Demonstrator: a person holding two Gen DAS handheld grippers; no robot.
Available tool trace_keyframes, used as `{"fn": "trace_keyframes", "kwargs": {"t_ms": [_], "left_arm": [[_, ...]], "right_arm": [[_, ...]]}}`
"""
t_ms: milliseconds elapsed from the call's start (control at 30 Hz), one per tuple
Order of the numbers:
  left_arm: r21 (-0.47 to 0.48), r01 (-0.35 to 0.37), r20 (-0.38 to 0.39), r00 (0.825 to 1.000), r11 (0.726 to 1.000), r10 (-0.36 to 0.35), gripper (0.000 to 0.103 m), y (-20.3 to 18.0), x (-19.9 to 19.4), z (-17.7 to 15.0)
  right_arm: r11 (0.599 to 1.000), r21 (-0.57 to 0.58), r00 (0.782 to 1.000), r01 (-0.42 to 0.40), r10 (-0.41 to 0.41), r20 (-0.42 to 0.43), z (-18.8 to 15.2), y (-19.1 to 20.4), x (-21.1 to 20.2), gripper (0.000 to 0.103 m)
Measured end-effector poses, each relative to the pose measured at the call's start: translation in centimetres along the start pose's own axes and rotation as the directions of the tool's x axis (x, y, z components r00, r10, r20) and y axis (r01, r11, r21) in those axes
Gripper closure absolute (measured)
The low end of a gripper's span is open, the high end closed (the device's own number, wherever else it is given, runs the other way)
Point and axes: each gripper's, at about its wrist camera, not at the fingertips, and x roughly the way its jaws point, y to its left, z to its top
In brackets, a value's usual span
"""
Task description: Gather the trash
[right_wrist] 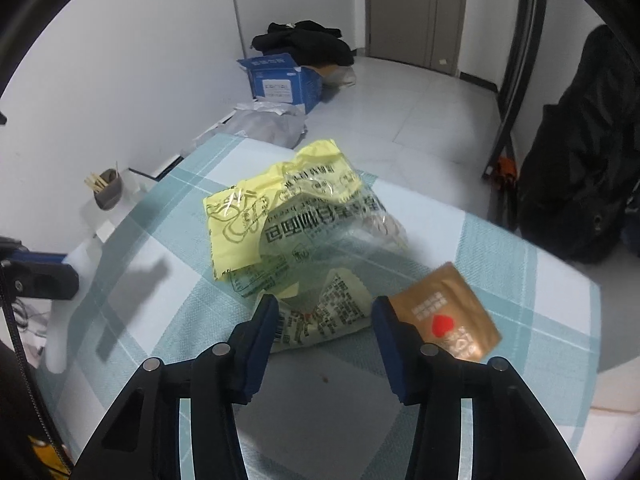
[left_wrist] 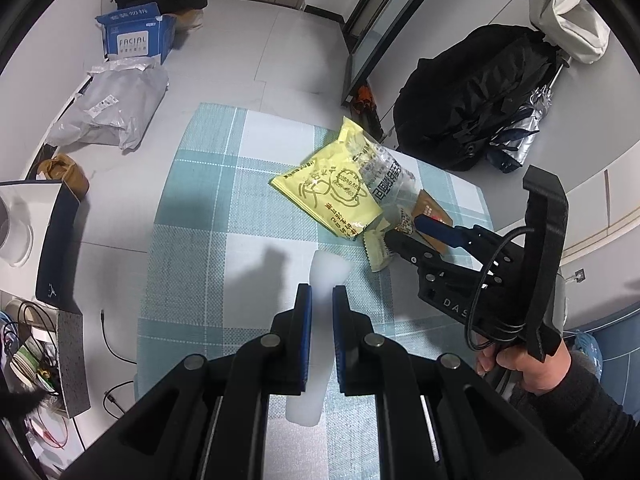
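Right wrist view: the right claw (right_wrist: 325, 314) straddles the crumpled yellow wrapper (right_wrist: 280, 216) at twelve o'clock — pads not pressing. Left claw (left_wrist: 322, 300) grips a white foam strip (left_wrist: 316, 320).

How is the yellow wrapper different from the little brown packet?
The yellow wrapper is big and crumpled, part see-through; the brown packet is small, flat and solid-coloured. The wrapper has dark printed writing; the packet shows a red heart. Both lie on the checked tablecloth, near the right tongs.

A glossy, crinkled plastic wrapper (right_wrist: 280, 216) lies on woven, matt checked cloth (right_wrist: 500, 300).
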Motion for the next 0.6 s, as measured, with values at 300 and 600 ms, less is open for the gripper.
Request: {"fn": "trace_keyframes", "kwargs": {"t_ms": [300,600], "left_arm": [[0.011,0.004,-0.001,1.000,1.000,-0.004,0.097,-0.3,0.1,0.0],[0.014,-0.005,-0.010,1.000,1.000,0.005,0.097,-0.5,0.3,-0.2]], "right_arm": [[0.993,0.073,0.995,-0.088,0.090,-0.033,-0.1,-1.5,0.0,0.085],[0.992,0.073,0.993,-0.100,0.104,-0.060,-0.7,-1.4,-0.6,0.099]]}}
